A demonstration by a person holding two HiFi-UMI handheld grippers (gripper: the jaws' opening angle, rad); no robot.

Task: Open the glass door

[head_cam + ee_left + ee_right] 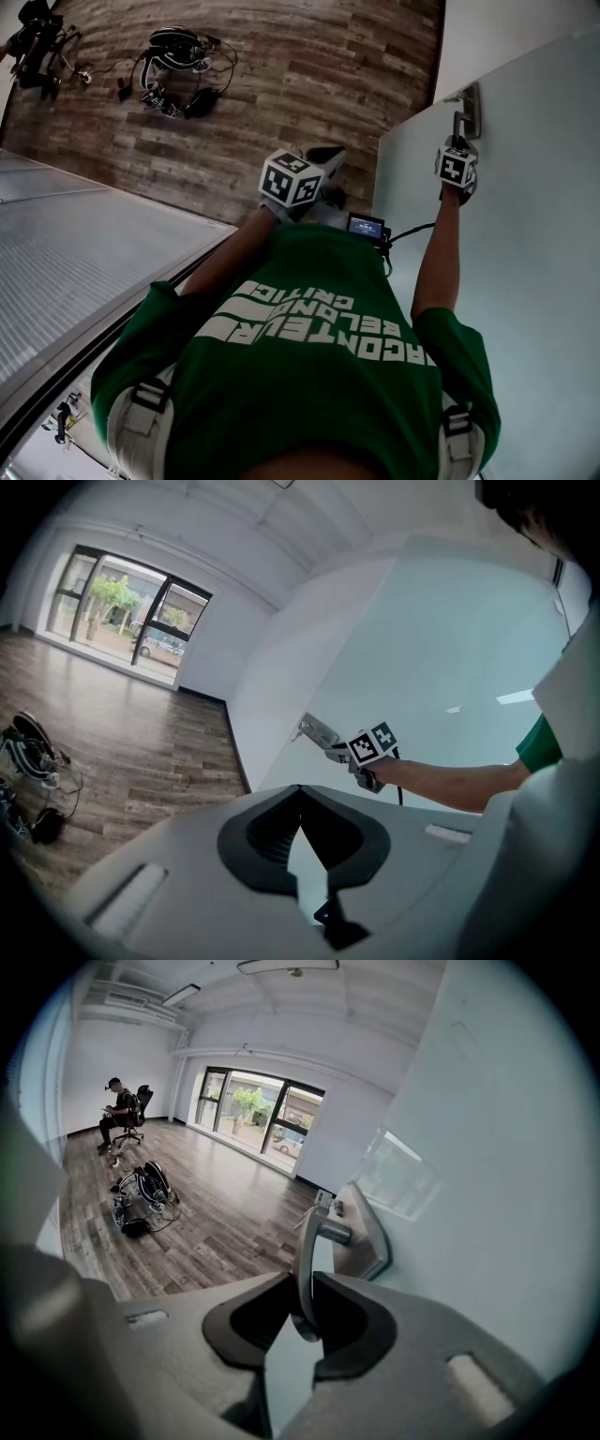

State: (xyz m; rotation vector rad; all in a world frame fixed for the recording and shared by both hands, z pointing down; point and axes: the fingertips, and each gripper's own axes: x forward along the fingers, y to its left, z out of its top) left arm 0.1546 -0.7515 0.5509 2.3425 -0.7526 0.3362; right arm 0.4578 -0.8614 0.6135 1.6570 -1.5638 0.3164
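The frosted glass door (534, 244) fills the right side of the head view, with its metal lever handle (466, 114) near the top edge. My right gripper (458, 148) is at that handle, arm stretched out. In the right gripper view the lever handle (309, 1241) runs down between the jaws of my right gripper (307, 1286), which is shut on it; the lock plate (364, 1234) sits just behind. My left gripper (314, 169) hangs in front of my chest, away from the door. Its jaws meet at the tips (300, 794) with nothing between them. The left gripper view also shows the right gripper (367, 752) at the handle.
Wooden floor (281, 84) lies beyond the door's edge. A tangle of cables and gear (178, 70) lies on it, with more equipment (37, 52) at the far left. A grey ribbed panel (84, 253) runs along my left. A person sits on a chair (120, 1115) near large windows (258, 1115).
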